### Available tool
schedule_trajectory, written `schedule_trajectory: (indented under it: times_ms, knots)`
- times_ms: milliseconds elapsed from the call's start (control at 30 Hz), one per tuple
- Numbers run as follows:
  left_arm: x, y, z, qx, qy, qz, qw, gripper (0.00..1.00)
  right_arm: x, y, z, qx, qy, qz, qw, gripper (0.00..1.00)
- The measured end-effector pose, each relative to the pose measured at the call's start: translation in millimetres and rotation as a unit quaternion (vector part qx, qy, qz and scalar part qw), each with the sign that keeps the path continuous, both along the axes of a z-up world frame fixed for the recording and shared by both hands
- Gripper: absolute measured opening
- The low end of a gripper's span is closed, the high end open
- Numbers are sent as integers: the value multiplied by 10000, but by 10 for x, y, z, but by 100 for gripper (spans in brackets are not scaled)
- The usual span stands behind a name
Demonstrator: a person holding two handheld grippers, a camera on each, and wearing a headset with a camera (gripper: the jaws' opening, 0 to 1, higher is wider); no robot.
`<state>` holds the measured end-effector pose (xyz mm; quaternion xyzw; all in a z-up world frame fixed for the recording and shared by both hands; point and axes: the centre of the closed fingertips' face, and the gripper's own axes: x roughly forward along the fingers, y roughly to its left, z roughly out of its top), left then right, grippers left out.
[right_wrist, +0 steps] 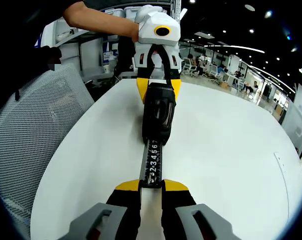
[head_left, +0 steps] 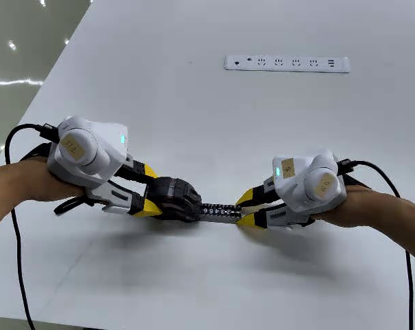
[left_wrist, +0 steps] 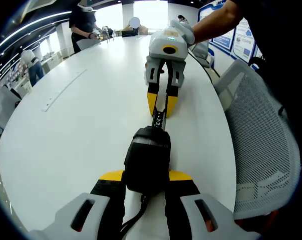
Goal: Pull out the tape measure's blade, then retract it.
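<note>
White table [head_left: 193, 103] holds the black tape measure [head_left: 176, 198] near its front edge, with the left gripper [head_left: 149, 189] squeezed tight on it and the right gripper [head_left: 246, 209] pinched shut on the tip of the blade [head_left: 219, 211]. Only a short bit of blade is out, so hold the tape measure steady and pull the tip straight away, flat and slow, so it does not bend or slip.

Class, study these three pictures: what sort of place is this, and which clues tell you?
Most likely an open-plan office or lab: a long white table with a power strip on it, a mesh office chair beside it, and people at its far end.
</note>
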<state>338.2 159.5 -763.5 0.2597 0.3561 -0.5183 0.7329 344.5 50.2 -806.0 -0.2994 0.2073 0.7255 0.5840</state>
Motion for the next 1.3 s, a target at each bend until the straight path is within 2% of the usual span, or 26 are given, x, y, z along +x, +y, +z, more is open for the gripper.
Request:
schedule_trajectory:
  times_ms: [300, 533, 667, 1300]
  knots:
    - [4, -2, -3, 2, 3, 29, 10000, 24, 10, 13, -1, 6, 65, -133, 9999, 11]
    - [11, 2, -10, -22, 16, 85, 10000, 24, 32, 6, 2, -8, -36, -147, 9999, 8]
    - [12, 5, -12, -39, 28, 112, 9999, 24, 42, -1, 2, -5, 7, -208, 9998, 7]
    - [-7, 18, 5, -19, 38, 130, 9999, 24, 40, 6, 43, 88, 42, -184, 9998, 6]
